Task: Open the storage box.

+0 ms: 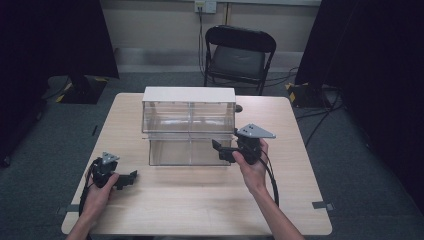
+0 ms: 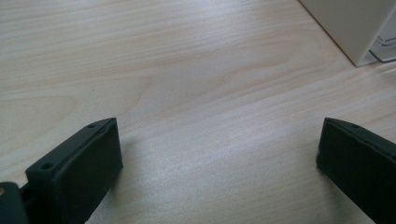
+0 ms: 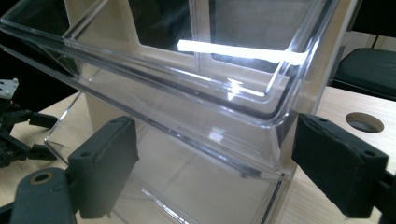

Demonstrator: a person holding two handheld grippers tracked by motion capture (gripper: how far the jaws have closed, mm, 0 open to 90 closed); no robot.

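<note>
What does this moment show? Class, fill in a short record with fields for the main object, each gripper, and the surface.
Main object: clear two-tier drawer box with a white top, mid-table
Right gripper: open, jaws at the box's right front corner, lower drawer pulled out
Left gripper: open, over bare wood, apart from the box
Surface: light wooden table
Behind: black folding chair

Right gripper [image 3: 212,163] with jaws spread wide at the clear plastic drawer unit [image 3: 187,93], one jaw either side of its front corner; contact is hard to judge. The other gripper [image 3: 14,126] rests on the wooden table [image 3: 336,102].
</note>
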